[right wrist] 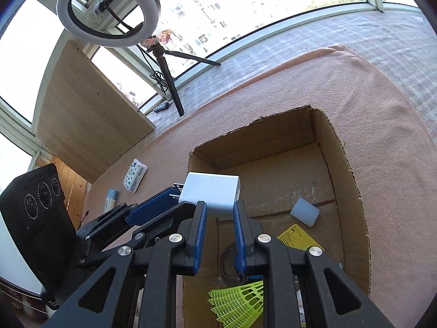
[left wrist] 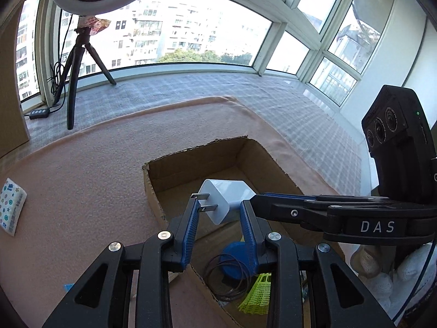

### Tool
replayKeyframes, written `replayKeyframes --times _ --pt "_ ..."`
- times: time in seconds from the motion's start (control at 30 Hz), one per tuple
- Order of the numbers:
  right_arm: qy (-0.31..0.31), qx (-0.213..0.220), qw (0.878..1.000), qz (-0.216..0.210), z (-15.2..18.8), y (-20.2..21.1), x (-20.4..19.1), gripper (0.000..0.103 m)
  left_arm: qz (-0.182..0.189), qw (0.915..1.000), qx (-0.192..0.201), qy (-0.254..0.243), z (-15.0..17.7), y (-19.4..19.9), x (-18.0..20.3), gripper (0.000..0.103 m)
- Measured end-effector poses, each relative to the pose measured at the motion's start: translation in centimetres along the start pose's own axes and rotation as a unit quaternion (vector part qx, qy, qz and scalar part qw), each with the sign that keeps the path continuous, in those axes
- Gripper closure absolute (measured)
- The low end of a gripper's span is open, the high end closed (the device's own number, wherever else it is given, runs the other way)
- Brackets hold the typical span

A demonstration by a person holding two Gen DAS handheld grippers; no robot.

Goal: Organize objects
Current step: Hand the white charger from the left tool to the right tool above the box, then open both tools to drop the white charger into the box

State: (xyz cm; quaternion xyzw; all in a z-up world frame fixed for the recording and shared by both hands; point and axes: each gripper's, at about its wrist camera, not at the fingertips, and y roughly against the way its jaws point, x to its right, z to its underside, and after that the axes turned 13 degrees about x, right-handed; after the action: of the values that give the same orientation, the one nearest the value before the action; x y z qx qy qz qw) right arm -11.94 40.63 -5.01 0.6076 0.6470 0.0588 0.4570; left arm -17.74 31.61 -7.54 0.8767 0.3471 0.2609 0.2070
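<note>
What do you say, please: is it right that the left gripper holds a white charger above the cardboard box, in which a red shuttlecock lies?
Not quite: the shuttlecock is yellow-green, not red, as the right wrist view shows. The rest stands: the left gripper holds the white charger above the cardboard box.

A white ring light (right wrist: 108, 13) on a black tripod (left wrist: 79, 63) stands by wide windows (left wrist: 191, 35) showing apartment blocks. A pale wooden board (right wrist: 90, 114) leans at the left. A checked grey cloth (left wrist: 191, 90) covers the sill.
</note>
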Motion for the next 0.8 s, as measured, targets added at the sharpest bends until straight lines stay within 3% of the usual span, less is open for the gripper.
replayKeyframes --times 0.2,0.3,0.37,0.4,0.47,0.5,0.8 --pt "-0.003 0.001 1.0 0.01 -0.3 0.5 1.5 0.085 0.004 0.9999 -0.013 -0.005 0.1 -1.2 1.2 0.07" --pt "-0.002 0.0 1.0 0.011 -0.3 0.4 1.5 0.085 0.004 0.9998 -0.02 -0.001 -0.1 -1.4 1.1 0.064" --pt "0.006 -0.001 1.0 0.018 -0.3 0.2 1.4 0.085 -0.001 0.9996 -0.027 0.007 -0.1 -1.4 0.8 0.032" --pt "0.011 -0.002 1.0 0.028 -0.3 0.1 1.4 0.083 -0.015 0.9995 -0.028 0.008 -0.1 -1.3 0.6 0.028" --pt "0.01 -0.001 0.998 0.061 -0.4 -0.1 1.7 0.057 -0.016 0.9994 -0.028 0.014 -0.1 -0.9 -0.1 0.026" --pt "0.004 0.003 0.997 0.074 -0.4 0.1 2.2 0.052 -0.019 0.9994 -0.026 0.014 -0.1 -0.6 -0.4 0.026" --pt "-0.025 0.003 0.998 0.066 0.8 1.0 2.8 0.05 -0.039 0.999 -0.008 0.022 -0.1 2.9 -3.6 0.026"
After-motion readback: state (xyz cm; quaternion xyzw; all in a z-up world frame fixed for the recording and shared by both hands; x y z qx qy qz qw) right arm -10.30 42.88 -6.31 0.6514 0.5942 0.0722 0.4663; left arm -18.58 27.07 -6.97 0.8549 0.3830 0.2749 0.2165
